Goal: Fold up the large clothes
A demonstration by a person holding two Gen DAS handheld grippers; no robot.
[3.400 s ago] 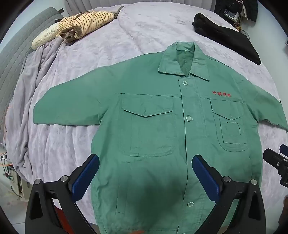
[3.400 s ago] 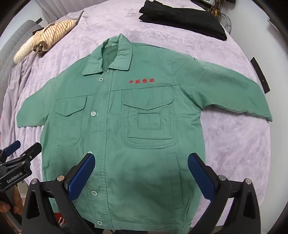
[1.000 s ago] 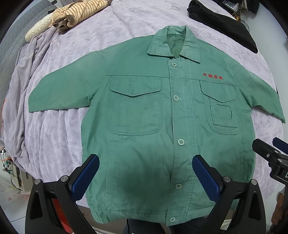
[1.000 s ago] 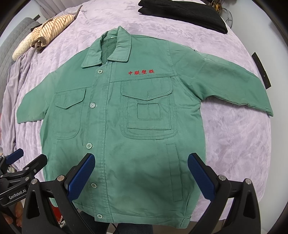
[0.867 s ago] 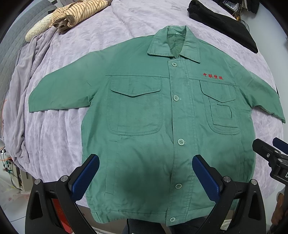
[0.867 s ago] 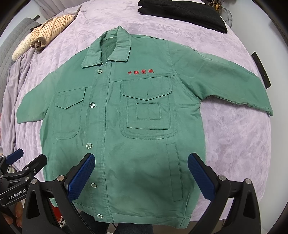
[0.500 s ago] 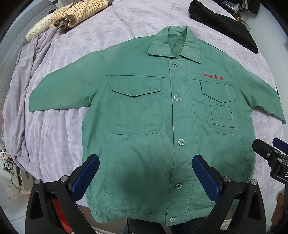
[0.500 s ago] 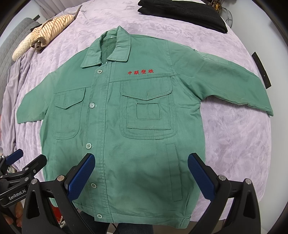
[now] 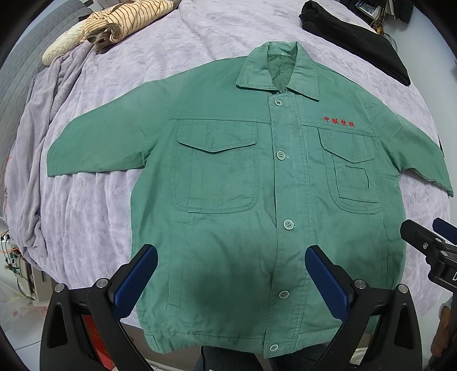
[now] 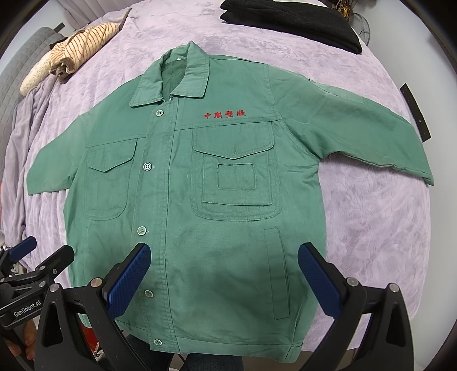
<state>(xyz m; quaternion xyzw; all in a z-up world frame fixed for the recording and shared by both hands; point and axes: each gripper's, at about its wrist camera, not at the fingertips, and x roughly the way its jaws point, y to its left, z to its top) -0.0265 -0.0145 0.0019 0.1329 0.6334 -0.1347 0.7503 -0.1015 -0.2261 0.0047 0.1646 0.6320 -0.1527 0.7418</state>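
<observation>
Both grippers spread, holding nothing: left gripper (image 9: 231, 278) and right gripper (image 10: 224, 275) hover over the jacket's (image 9: 228, 199) hem, collar lying straight ahead, 2 sleeves outspread

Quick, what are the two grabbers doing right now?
Left gripper: open, holding nothing, above the green jacket.
Right gripper: open, holding nothing.

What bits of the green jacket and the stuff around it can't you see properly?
- Green jacket: its back and what lies under it, hidden by its own front, both views.
- Jacket hem: left corner hidden behind the right tongs, right wrist view.
- Black clothes: cut off by the top edge.
- Red lettering: too small to read.
</observation>
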